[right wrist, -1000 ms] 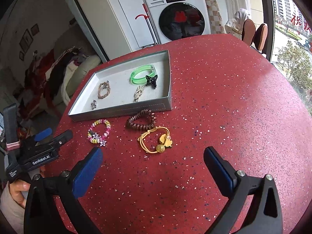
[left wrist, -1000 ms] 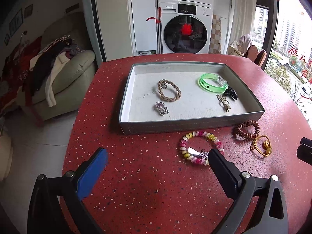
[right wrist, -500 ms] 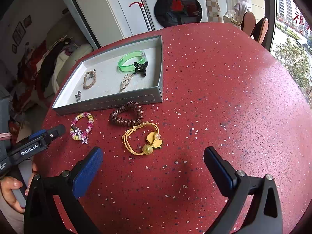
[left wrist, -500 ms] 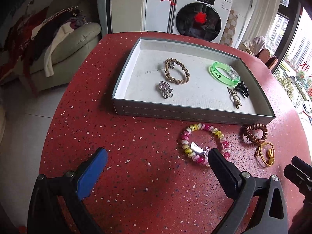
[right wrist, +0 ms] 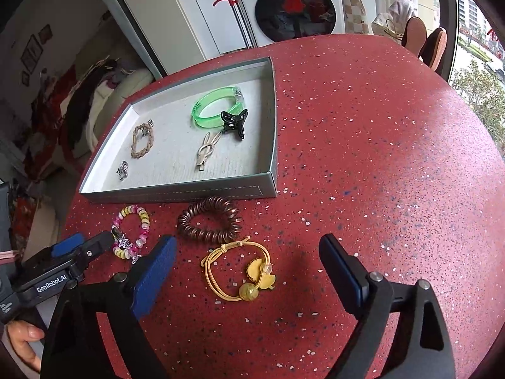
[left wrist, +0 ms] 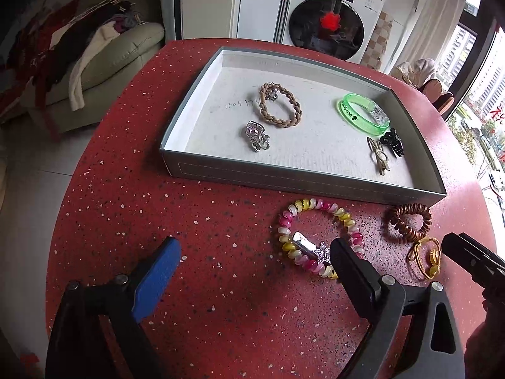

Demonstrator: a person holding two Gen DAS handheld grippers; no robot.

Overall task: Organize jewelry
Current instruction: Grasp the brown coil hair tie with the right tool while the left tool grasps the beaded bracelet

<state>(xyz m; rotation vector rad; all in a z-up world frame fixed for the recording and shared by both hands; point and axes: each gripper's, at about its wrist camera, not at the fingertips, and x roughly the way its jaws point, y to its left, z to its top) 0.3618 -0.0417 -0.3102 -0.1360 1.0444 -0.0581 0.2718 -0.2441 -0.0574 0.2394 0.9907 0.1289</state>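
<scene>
On the red table [left wrist: 221, 315], left wrist view: we see our left gripper [left wrist: 252, 259] spread wide, nothing between its jaws.
Beaded bracelet [left wrist: 318, 237]: at 1 o'clock, our right finger overlapping its near rim.
Tray [left wrist: 252, 177]: at 12 o'clock, holding a braided band [left wrist: 281, 105] and green bangle [left wrist: 363, 113].
Right wrist view: our right gripper [right wrist: 246, 252] is closing, jaws apart from the yellow hair tie [right wrist: 240, 271] between them.
Brown coil tie [right wrist: 210, 219]: at 12 o'clock, just beside the tray.
</scene>
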